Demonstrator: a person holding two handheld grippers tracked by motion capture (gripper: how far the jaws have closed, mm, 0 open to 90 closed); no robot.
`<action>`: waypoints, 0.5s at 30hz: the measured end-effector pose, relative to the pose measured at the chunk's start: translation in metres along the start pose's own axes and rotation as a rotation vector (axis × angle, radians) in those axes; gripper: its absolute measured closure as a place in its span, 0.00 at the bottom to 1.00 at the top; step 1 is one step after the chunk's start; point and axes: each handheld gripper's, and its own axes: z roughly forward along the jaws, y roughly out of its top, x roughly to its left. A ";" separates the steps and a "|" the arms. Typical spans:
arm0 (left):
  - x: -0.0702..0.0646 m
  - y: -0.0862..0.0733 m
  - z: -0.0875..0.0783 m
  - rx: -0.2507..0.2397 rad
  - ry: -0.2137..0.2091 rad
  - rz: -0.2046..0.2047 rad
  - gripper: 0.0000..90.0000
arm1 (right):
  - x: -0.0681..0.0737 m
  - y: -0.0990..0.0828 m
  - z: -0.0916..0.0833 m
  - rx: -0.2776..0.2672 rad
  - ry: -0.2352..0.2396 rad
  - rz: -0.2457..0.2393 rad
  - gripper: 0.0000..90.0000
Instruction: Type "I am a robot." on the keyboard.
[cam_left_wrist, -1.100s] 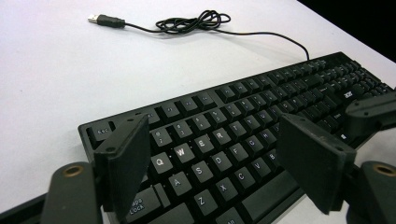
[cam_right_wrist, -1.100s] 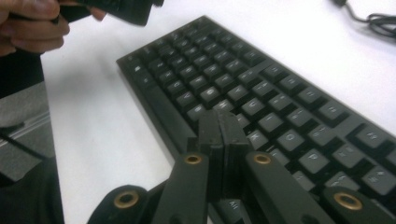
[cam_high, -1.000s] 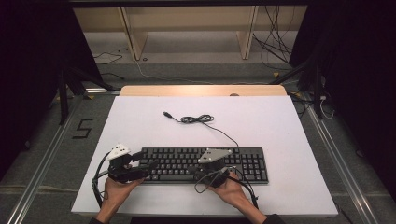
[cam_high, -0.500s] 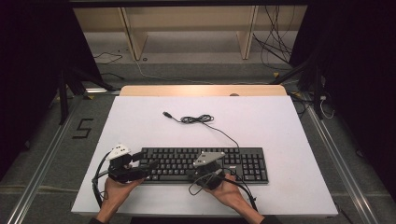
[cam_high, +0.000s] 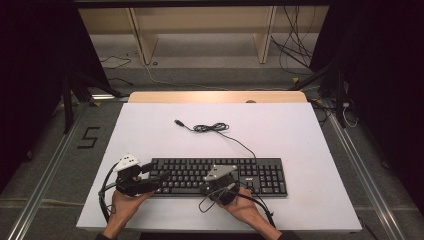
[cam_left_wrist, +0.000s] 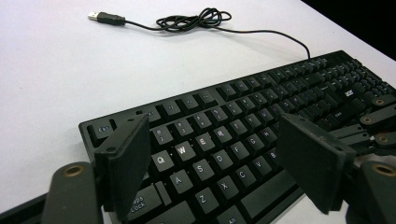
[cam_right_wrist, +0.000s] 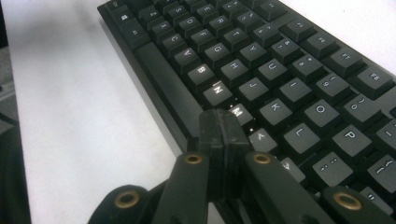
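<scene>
A black keyboard (cam_high: 250, 172) lies along the near part of the white table (cam_high: 300, 140). Its thin cable (cam_high: 212, 128) runs back to a loose coil and ends in a USB plug (cam_high: 178, 122). My left gripper (cam_high: 156, 171) is at the keyboard's left end. In the left gripper view its jaws (cam_left_wrist: 212, 140) stand open over the letter keys (cam_left_wrist: 219, 135), gripping nothing. My right gripper (cam_high: 216, 181) is at the keyboard's front edge near the middle. In the right gripper view it is shut (cam_right_wrist: 219, 116), with its tips just above the M key (cam_right_wrist: 238, 112).
A wooden board (cam_high: 215, 96) lines the table's far edge. Beyond it stand a shelf frame (cam_high: 200, 30) and loose floor cables (cam_high: 295, 50). A "5" mark (cam_high: 89, 137) is on the floor at the left. Bare white table surrounds the coil (cam_left_wrist: 194, 21) and plug (cam_left_wrist: 105, 17).
My right gripper has slid a little to the left along the keyboard's front edge and stayed shut. The left gripper has kept still.
</scene>
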 end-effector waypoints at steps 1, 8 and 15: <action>0.000 0.000 0.000 0.001 -0.001 0.000 0.29 | -0.001 0.000 -0.001 0.001 0.007 0.005 1.00; 0.000 0.000 0.001 0.006 -0.002 0.003 0.29 | -0.009 0.005 -0.018 -0.108 0.021 0.055 0.93; 0.000 0.000 0.001 0.007 -0.004 0.004 0.30 | -0.015 0.005 -0.031 -0.163 0.023 0.074 0.70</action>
